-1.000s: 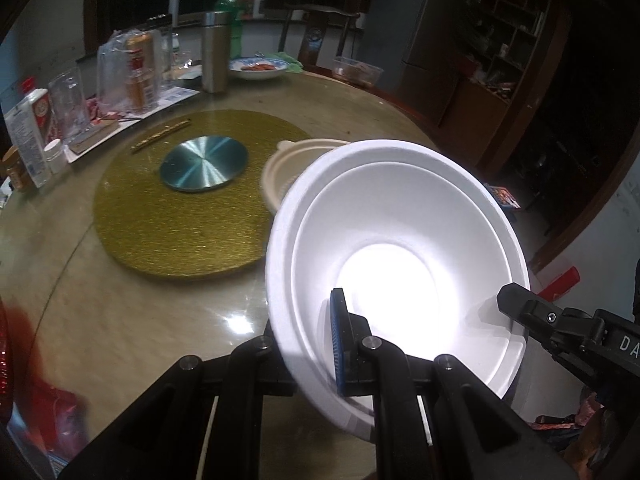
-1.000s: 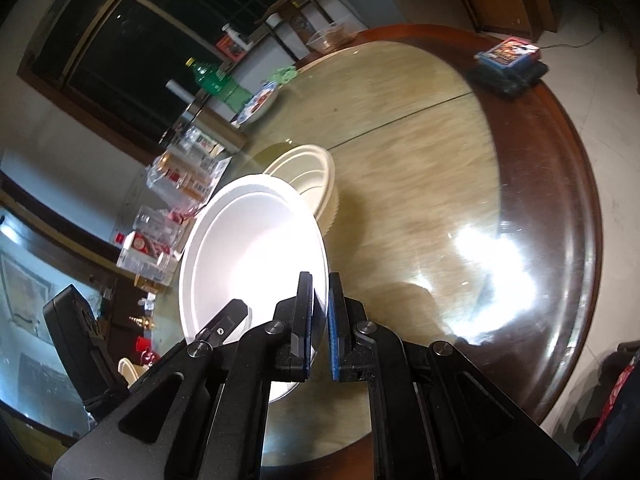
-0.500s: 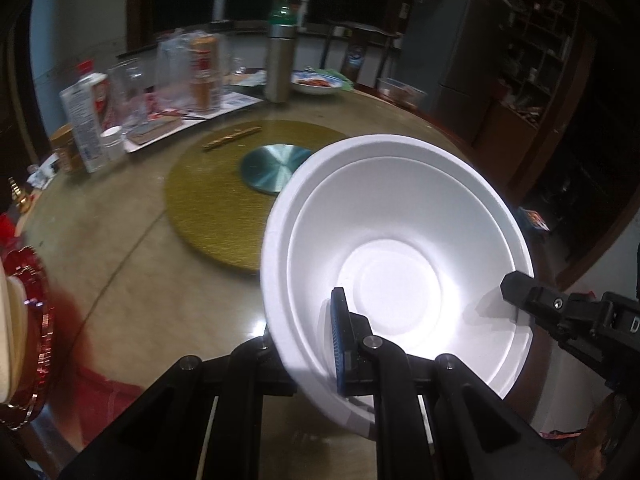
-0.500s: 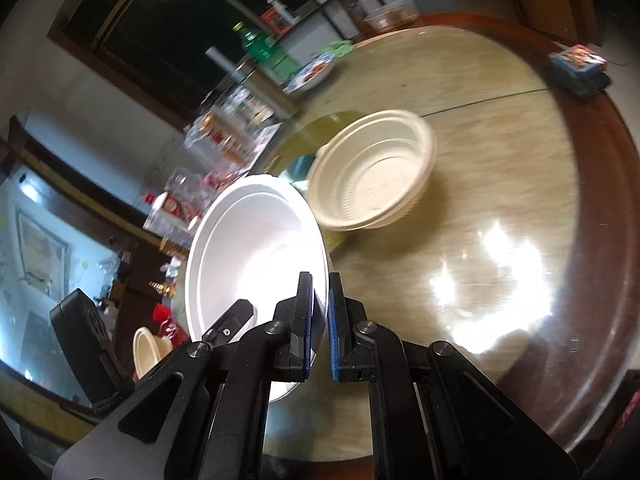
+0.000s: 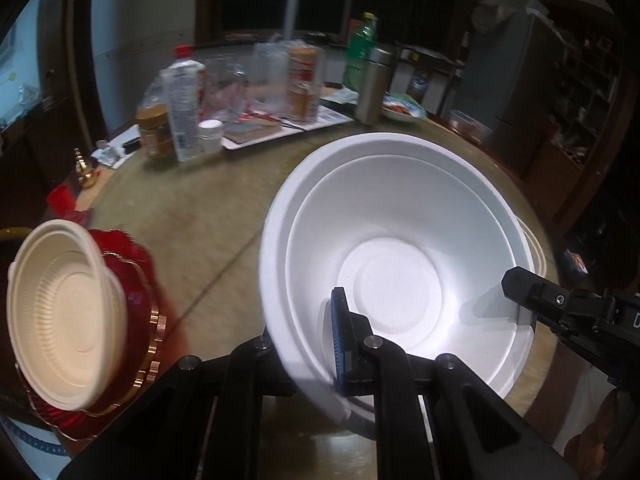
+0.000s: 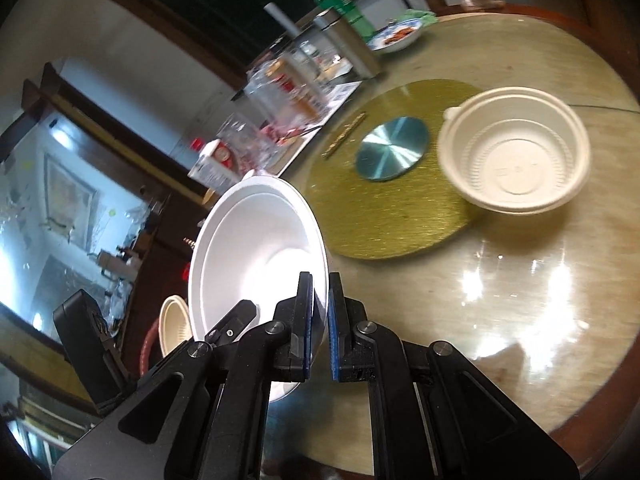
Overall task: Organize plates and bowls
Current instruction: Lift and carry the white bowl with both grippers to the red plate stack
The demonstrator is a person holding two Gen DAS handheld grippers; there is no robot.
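1. Both grippers have swung the white bowl [image 5: 400, 248] leftward since a second ago: a cream bowl [image 5: 60, 320] on a red plate [image 5: 140, 280] has come into the left wrist view, and the gold mat [image 6: 392, 184] has dropped out of it.
2. Left gripper [image 5: 320, 344] pinches the white bowl's near-left rim, one blue pad [image 5: 338, 336] inside the wall and the other finger behind it.
3. Right gripper [image 6: 319, 324] pinches the opposite rim edge, its blue pads nearly together with the thin wall between them.
4. Held between the two grippers, the white bowl hangs tilted above the round table [image 6: 540, 320].
5. Farther right, a second cream bowl [image 6: 516, 148] sits partly on the gold mat, beside a blue metal disc [image 6: 392, 148].
6. Bottles and jars [image 5: 240, 92] crowd the table's far side.
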